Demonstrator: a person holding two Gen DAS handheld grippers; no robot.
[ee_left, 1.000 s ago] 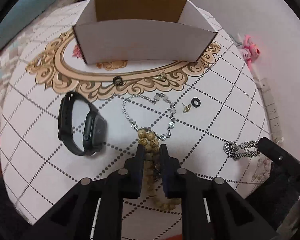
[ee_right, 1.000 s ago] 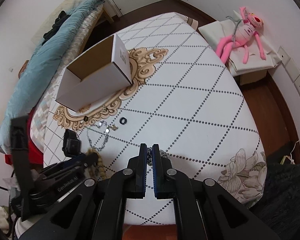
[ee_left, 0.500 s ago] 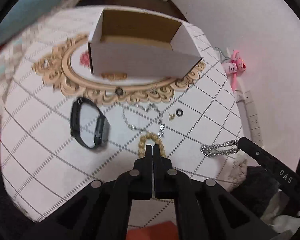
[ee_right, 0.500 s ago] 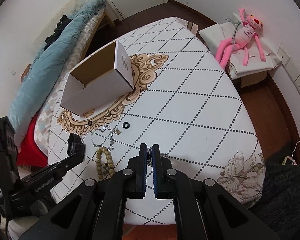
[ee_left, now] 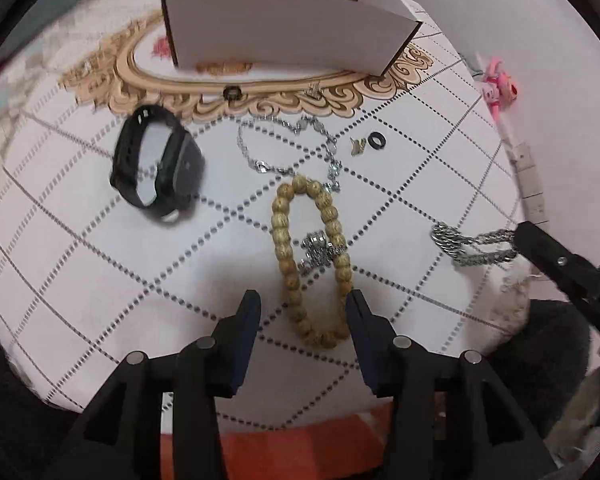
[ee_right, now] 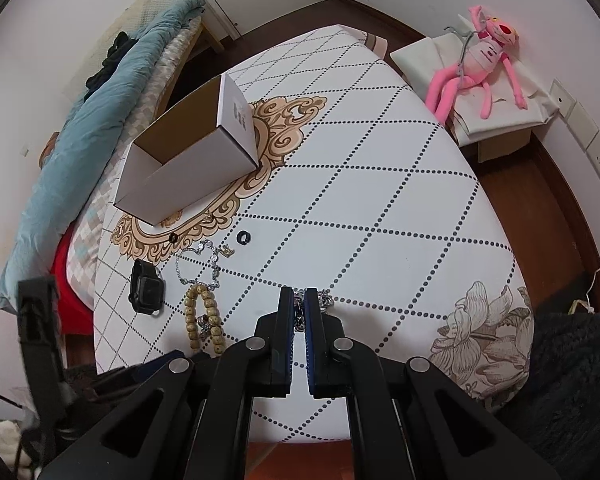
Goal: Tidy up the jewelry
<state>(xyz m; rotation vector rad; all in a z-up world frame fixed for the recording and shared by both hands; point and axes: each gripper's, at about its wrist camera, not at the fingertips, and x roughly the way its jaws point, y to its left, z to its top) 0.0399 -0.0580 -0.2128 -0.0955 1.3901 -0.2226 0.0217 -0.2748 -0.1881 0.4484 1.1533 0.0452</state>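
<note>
Patterned table [ee_left: 100, 280] bears box [ee_left: 284, 36], watch [ee_left: 156, 168], bead bracelet [ee_left: 312, 256], chains [ee_left: 472, 246]

No text can be read; the printed label on the white box [ee_right: 239, 113] end is too blurred.

The left gripper [ee_left: 302, 304] has just been opening; its jaws stand apart above the near end of a tan wooden bead bracelet [ee_left: 311, 256] lying on the white dotted-diamond tablecloth [ee_left: 100, 272], pads not pressing it. A small silver charm [ee_left: 318, 246] rests inside the loop. Beyond lie a thin silver chain [ee_left: 288, 148], a black smartwatch [ee_left: 156, 168], a black ring [ee_left: 376, 141] and an open white cardboard box [ee_left: 288, 32]. At right, the right gripper [ee_left: 520, 236] pinches a chunky silver link chain [ee_left: 468, 246].
</note>
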